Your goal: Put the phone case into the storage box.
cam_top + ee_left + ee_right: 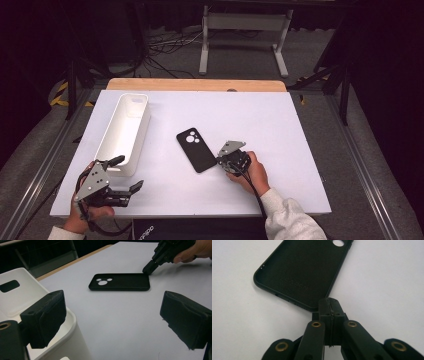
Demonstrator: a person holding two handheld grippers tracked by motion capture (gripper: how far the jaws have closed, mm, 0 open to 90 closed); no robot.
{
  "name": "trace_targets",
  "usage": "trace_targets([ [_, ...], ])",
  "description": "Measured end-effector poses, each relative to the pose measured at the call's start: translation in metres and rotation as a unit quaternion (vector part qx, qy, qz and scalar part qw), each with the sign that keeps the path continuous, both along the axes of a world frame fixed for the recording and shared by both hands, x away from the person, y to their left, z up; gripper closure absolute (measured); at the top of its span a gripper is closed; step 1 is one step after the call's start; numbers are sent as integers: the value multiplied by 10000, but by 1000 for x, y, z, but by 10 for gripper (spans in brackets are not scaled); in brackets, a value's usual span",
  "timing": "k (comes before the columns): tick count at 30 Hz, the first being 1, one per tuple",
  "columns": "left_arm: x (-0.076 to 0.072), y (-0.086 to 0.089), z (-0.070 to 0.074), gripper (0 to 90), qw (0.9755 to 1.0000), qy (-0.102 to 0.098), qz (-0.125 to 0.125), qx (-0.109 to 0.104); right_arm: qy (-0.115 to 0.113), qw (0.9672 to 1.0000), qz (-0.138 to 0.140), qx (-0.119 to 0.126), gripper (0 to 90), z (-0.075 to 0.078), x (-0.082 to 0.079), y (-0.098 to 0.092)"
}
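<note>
High view, table: a white rectangular tabletop (280, 135) with a light wooden strip along its far edge.
High view, case: the black soft-looking phone case with round camera cutouts (196, 149) lay flat near the middle, open side up.
High view, bin: a tall white plastic oblong bin (124, 131) stood to the left of the case, well apart from it.
High view, right gripper (221, 159): held low, tips right at the near right corner of the case.
High view, left gripper (128, 174): sat by the near end of the bin, jaws spread wide with nothing between them.
Left gripper view: both black pads were far apart, one over the bin's rim, and the case lay beyond them with the right gripper's tip at its corner.
Right gripper view: jaws were pressed together, tips at the case's bottom corner; might've been touching the rim, hard to tell from here.
</note>
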State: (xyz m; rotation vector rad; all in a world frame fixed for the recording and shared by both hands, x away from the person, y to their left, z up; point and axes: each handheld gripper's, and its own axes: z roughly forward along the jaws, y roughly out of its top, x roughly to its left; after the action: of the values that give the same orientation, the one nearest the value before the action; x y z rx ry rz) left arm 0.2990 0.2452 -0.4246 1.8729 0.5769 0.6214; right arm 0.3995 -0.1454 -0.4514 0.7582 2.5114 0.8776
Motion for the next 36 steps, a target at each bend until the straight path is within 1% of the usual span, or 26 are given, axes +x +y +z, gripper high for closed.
trace_targets([
  [15,0,-1,-1,76,10000,65,-48,-3,7,10000,92,26,900,0,-3,3],
  [17,0,-1,-1,76,10000,57,-46,11,16,9999,144,24,900,0,-4,5],
  [18,0,-2,-1,76,10000,83,-42,-17,20,9999,157,27,900,0,-5,5],
  [19,0,-1,-1,76,10000,54,-50,14,17,9998,190,14,900,0,-5,6],
  [22,0,-1,-1,76,10000,59,-48,27,29,9998,192,26,900,0,-5,7],
  [26,1,-2,-1,76,9999,62,-59,59,25,9996,282,8,900,0,-7,9],
  [33,1,-2,-1,76,9999,111,-74,23,38,9993,369,15,900,0,-9,13],
  [36,1,-2,-1,76,9999,93,-94,57,32,9991,416,-8,900,0,-11,14],
])
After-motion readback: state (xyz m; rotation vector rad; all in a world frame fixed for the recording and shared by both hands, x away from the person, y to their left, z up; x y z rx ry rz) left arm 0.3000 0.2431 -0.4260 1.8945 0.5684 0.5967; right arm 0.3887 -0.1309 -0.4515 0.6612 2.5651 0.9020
